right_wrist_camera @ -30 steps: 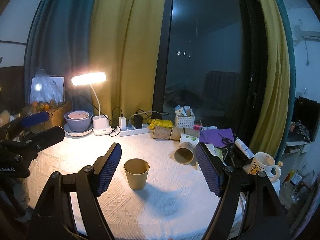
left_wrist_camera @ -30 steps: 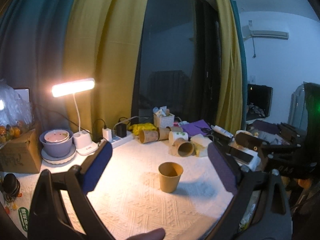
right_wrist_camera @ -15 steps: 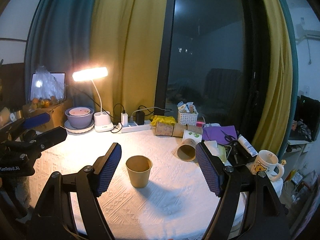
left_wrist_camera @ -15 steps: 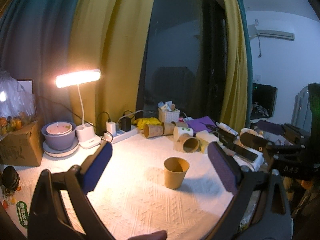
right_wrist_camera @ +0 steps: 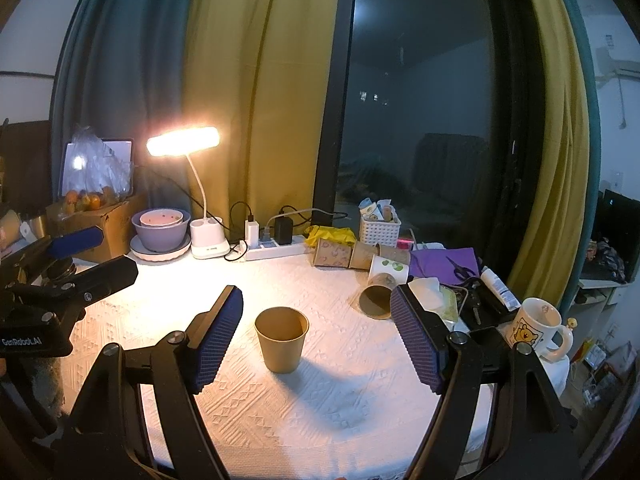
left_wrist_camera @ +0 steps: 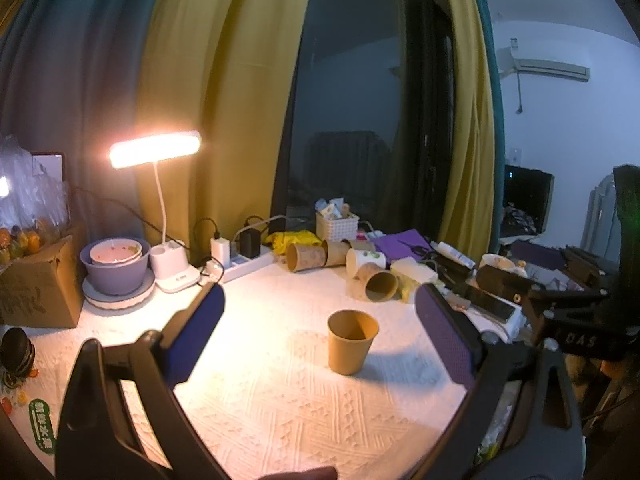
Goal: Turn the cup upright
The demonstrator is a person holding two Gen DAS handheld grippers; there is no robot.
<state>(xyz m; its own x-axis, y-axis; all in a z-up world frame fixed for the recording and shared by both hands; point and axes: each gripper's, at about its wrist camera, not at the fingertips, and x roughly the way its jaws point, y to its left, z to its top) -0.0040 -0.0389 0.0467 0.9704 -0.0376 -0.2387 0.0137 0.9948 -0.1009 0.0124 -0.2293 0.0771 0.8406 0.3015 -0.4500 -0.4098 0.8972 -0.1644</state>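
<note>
A brown paper cup (left_wrist_camera: 352, 342) stands upright, mouth up, on the white textured tablecloth (left_wrist_camera: 280, 408); it also shows in the right wrist view (right_wrist_camera: 282, 338). My left gripper (left_wrist_camera: 320, 336) is open and empty, its blue pads wide apart, with the cup ahead between them and nearer the right pad. My right gripper (right_wrist_camera: 316, 338) is open and empty, the cup ahead near its left pad. Each gripper shows at the other view's edge.
Several paper cups (right_wrist_camera: 376, 300) lie on their sides at the back right beside a white basket (right_wrist_camera: 380, 230), a power strip (right_wrist_camera: 272, 250) and a lit desk lamp (right_wrist_camera: 182, 146). Purple bowls (right_wrist_camera: 160, 230) and a cardboard box (right_wrist_camera: 100, 220) stand back left. A Pooh mug (right_wrist_camera: 538, 330) sits right.
Both grippers stay open and have drawn slightly back and up. The cup has not moved on the table.
</note>
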